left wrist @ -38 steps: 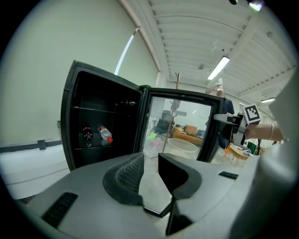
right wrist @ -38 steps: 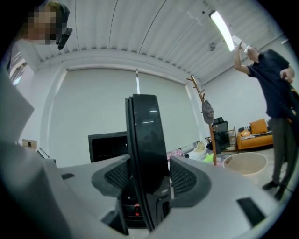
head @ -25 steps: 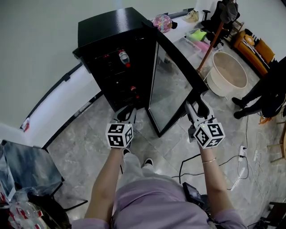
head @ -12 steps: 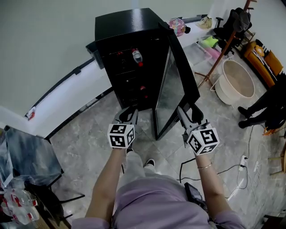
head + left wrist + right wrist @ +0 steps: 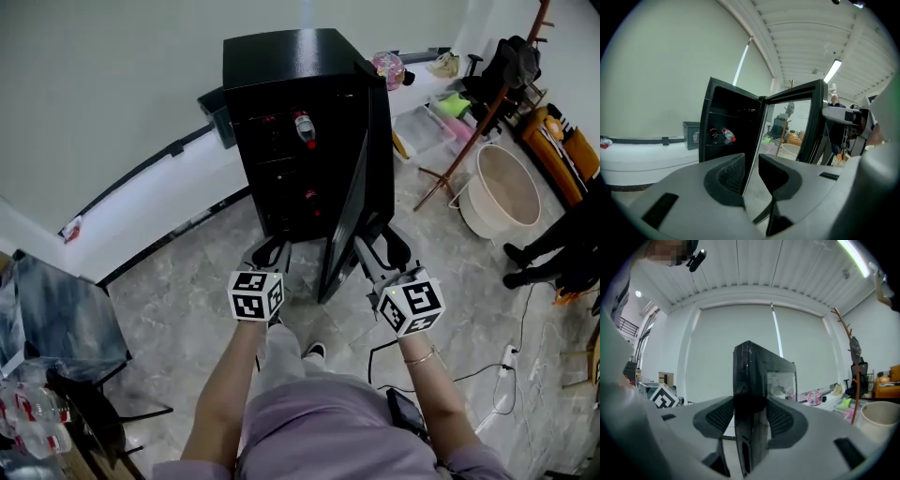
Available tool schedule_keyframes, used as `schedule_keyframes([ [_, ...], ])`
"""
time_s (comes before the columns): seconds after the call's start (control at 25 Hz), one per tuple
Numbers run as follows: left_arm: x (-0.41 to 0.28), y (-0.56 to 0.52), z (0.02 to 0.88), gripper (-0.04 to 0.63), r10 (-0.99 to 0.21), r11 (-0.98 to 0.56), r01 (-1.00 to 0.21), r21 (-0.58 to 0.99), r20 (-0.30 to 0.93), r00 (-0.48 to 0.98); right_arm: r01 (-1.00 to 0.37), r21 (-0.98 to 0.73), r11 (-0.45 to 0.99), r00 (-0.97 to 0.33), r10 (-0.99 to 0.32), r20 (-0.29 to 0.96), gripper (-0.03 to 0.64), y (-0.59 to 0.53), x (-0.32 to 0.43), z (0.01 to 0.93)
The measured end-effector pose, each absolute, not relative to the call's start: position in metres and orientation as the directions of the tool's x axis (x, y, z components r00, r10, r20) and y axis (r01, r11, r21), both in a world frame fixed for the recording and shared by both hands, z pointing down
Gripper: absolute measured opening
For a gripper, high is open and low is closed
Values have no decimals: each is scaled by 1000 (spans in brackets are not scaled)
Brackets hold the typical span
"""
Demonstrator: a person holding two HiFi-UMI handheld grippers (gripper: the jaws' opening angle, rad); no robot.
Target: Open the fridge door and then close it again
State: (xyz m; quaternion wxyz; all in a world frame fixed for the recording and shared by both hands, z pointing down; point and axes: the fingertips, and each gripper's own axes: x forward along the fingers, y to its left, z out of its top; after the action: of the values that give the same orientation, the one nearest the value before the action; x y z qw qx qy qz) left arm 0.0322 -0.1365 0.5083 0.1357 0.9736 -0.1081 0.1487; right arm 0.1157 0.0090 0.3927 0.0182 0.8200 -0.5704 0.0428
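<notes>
A: Where's the door (image 5: 363, 187) right now?

B: Wide open, standing out from the fridge (image 5: 281, 66) toward the person, roughly square to the cabinet front. Its long axis is upright, with the hinge on the far right corner of the cabinet and the free edge nearest us.

A: And the right gripper (image 5: 750, 414)?

B: Clamped on that free edge, a pad on each face of the door, low down on it. The edge runs straight up between the jaws.

A: The left gripper (image 5: 271, 251)?

B: Jaws a little apart with nothing between them. It hangs just left of the door's edge, in front of the open cabinet, touching nothing. A bottle (image 5: 304, 127) shows on a shelf inside.

A: So which way does the swing go?

B: My read is that the opening is done and the closing is left. The cabinet mouth lies to the left of the door, so the free edge has to arc left and away from the person. The right gripper is the one on it — the left sits in that arc's path and may need to clear.
</notes>
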Motion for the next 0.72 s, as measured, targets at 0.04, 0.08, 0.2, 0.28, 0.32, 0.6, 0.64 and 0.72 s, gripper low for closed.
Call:
schedule_keyframes([
  [0.04,31,-138,509,89,-174,-939,-254,232,319,932,-940,-17,-341,338,-937,90,222,4,113,392],
  [0.08,29,-141,509,89,-176,-938,-257,233,318,931,-943,-15,-332,330,-940,89,222,0,111,392],
  [0.2,26,-147,507,89,-181,-935,-261,240,312,933,-953,-18,-301,298,-950,87,221,-16,105,391],
  [0.28,25,-151,505,89,-181,-935,-260,242,305,935,-960,-21,-280,278,-957,85,222,-25,102,390],
  [0.32,24,-153,504,89,-181,-935,-260,244,302,936,-962,-22,-271,269,-960,84,221,-30,100,390],
  [0.6,18,-168,500,91,-193,-929,-269,253,290,937,-974,-27,-225,223,-972,77,221,-61,91,388],
  [0.64,17,-171,499,91,-194,-929,-270,254,289,938,-975,-27,-219,216,-973,77,221,-65,90,388],
  [0.72,17,-175,498,94,-194,-929,-269,255,284,939,-978,-27,-207,205,-976,76,221,-73,88,387],
])
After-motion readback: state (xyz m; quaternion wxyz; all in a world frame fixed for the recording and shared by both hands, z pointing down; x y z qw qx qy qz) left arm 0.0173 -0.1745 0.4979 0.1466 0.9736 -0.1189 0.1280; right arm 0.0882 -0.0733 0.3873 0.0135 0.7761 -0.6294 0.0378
